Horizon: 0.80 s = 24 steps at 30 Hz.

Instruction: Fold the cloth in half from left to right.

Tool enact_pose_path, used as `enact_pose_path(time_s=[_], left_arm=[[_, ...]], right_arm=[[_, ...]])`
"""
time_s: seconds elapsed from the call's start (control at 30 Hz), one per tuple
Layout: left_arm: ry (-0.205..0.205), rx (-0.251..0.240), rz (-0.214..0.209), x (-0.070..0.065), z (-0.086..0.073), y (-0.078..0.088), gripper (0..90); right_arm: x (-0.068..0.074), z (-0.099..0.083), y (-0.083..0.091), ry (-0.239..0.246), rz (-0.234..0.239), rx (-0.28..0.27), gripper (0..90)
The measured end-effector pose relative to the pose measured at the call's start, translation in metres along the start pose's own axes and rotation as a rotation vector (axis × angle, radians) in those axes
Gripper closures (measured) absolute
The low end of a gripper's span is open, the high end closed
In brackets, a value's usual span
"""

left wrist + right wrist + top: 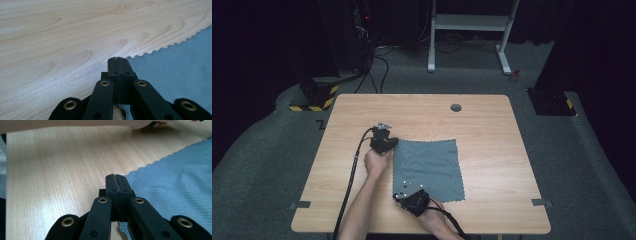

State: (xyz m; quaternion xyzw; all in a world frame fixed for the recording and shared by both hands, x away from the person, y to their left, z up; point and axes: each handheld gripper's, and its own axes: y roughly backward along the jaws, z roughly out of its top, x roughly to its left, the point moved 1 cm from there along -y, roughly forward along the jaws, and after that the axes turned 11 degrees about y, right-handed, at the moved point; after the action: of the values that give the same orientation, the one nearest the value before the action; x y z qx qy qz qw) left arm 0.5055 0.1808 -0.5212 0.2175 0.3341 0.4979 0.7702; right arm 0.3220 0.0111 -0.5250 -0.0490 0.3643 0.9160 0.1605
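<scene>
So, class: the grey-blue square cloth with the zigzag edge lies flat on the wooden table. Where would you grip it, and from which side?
Grip the grey-blue square cloth at the two corners of its left edge, coming in low from the table's left side. It lies flat, so only the edge offers anything to pinch. Left gripper and right gripper are shut on those corners.

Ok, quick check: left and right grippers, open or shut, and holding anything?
Left gripper: shut on the far left corner of the grey cloth.
Right gripper: shut on the cloth's near left corner.
</scene>
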Motion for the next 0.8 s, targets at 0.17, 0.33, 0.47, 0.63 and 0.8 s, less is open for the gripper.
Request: enact_pose_path(time_s=[0.17, 0.33, 0.47, 0.63, 0.8], left_arm=[[0.01, -0.023, -0.029, 0.002, 0.004, 0.006, 90.0], [0.003, -0.008, -0.035, 0.005, 0.01, 0.01, 90.0], [0.004, -0.022, -0.048, 0.004, 0.018, 0.019, 90.0], [-0.02, -0.012, -0.02, 0.014, 0.024, 0.032, 90.0], [-0.041, -0.028, -0.014, 0.012, 0.027, 0.044, 90.0]], right_arm=[[0.001, 0.003, 0.005, 0.003, -0.008, -0.01, 90.0], [0.0, 0.009, 0.008, 0.017, -0.013, -0.02, 90.0], [-0.002, 0.017, 0.007, -0.005, 0.005, -0.046, 90.0], [-0.002, 0.029, 0.007, -0.001, 0.017, -0.08, 90.0], [-0.001, 0.032, 0.008, -0.001, 0.026, -0.111, 90.0]])
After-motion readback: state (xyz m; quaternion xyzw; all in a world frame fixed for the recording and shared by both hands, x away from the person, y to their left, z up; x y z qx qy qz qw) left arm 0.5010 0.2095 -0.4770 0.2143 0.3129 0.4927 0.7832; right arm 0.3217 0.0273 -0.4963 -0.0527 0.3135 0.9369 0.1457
